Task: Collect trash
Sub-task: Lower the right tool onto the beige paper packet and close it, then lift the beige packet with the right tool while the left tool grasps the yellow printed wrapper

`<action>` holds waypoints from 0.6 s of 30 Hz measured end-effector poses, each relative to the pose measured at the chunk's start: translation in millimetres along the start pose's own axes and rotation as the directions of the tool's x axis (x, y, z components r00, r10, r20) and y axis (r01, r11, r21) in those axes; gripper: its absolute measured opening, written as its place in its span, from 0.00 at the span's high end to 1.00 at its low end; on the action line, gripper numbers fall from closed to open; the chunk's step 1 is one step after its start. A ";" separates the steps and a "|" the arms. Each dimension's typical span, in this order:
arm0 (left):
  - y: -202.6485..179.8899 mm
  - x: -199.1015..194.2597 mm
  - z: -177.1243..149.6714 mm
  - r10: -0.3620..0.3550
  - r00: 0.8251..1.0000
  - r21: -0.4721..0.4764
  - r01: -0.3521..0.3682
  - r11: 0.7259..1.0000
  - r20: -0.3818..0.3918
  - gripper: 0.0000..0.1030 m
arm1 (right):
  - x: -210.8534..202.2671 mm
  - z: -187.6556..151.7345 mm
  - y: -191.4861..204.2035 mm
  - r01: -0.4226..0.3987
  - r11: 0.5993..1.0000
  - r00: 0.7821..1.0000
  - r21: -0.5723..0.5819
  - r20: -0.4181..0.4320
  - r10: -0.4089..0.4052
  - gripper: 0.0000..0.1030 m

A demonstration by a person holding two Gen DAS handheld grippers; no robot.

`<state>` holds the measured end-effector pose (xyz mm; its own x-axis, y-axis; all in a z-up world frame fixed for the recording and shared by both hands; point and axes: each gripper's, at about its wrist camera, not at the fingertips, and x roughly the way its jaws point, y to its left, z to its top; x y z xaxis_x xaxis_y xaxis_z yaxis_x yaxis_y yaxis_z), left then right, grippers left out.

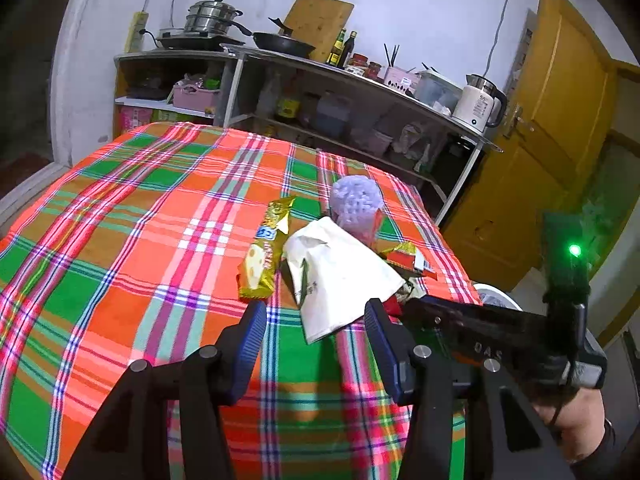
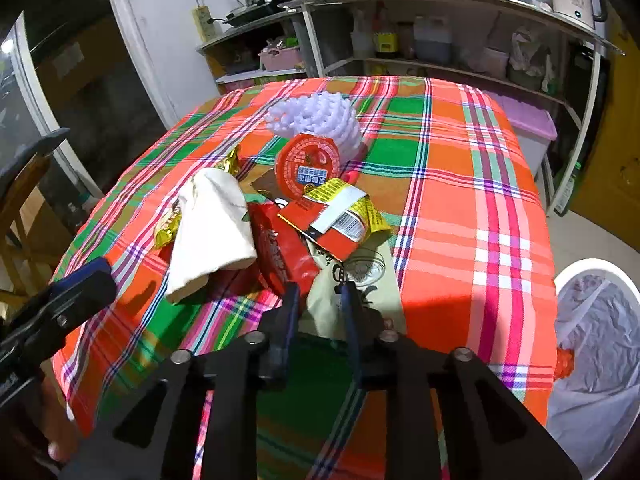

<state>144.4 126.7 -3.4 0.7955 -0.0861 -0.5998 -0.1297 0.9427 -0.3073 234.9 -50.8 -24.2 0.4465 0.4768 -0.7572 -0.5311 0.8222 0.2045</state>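
A pile of trash lies on the plaid tablecloth (image 1: 160, 208): a white paper bag (image 1: 340, 276), a gold snack wrapper (image 1: 260, 256) and a purple foam net (image 1: 356, 204). My left gripper (image 1: 316, 324) hangs open just in front of the white bag, with nothing between its blue pads (image 1: 252, 340). In the right wrist view the pile also shows a red wrapper (image 2: 288, 248), a red and yellow packet (image 2: 340, 216) and a red round lid (image 2: 308, 164). My right gripper (image 2: 320, 304) stands narrow, its pads pressing the near edge of a pale printed wrapper (image 2: 360, 276).
A white bin with a plastic liner (image 2: 592, 340) stands on the floor off the table's right edge. Behind the table runs a metal shelf (image 1: 360, 80) with pots, bottles and a kettle (image 1: 478, 104). A yellow door (image 1: 552, 140) is at the right.
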 end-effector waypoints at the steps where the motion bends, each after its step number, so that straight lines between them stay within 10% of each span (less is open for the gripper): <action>1: -2.2 2.1 1.0 -0.003 1.000 0.001 0.003 1.000 -0.003 0.51 | -3.1 -2.2 -1.1 -0.006 1.000 1.000 0.003 0.001 0.006 0.84; 18: -19.8 35.9 9.2 0.015 0.999 -0.002 -0.015 1.000 -0.049 0.43 | -52.1 -39.6 -27.3 -0.058 0.997 0.998 0.057 0.037 0.056 0.88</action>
<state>180.9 107.9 -12.1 0.7635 -0.0875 -0.6399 -0.1429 0.9434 -0.2994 197.6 -110.4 -14.9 0.4430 0.5331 -0.7208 -0.5138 0.8098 0.2832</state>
